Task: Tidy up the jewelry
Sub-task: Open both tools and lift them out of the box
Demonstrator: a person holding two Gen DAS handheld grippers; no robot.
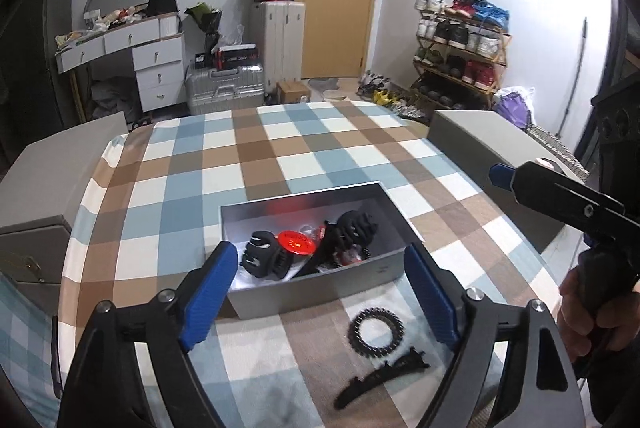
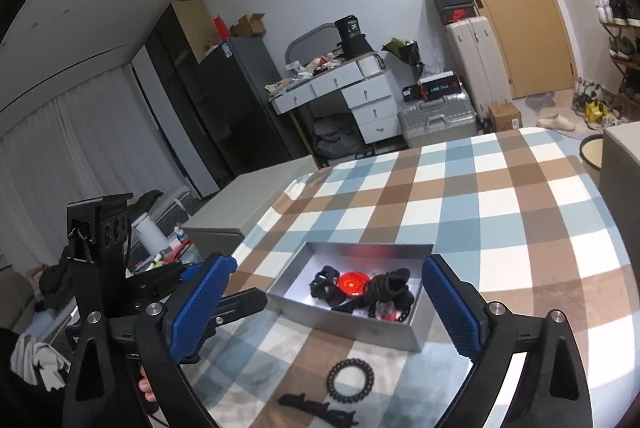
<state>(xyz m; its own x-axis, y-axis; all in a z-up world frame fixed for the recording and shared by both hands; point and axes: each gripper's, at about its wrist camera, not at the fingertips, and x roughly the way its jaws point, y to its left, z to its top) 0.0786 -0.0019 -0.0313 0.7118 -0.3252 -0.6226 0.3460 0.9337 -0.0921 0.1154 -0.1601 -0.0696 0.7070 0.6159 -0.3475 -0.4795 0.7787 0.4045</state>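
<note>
Nearby, black hair accessories outside box

The far half of the checked surface lay free; the grey box stood near, grey cabinets flanking both sides.

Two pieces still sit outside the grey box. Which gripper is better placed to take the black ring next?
Probably left. The left gripper is open, with the black ring just below its fingers. The right gripper is open too, but the grey box fills its gap, the ring lower.
</note>
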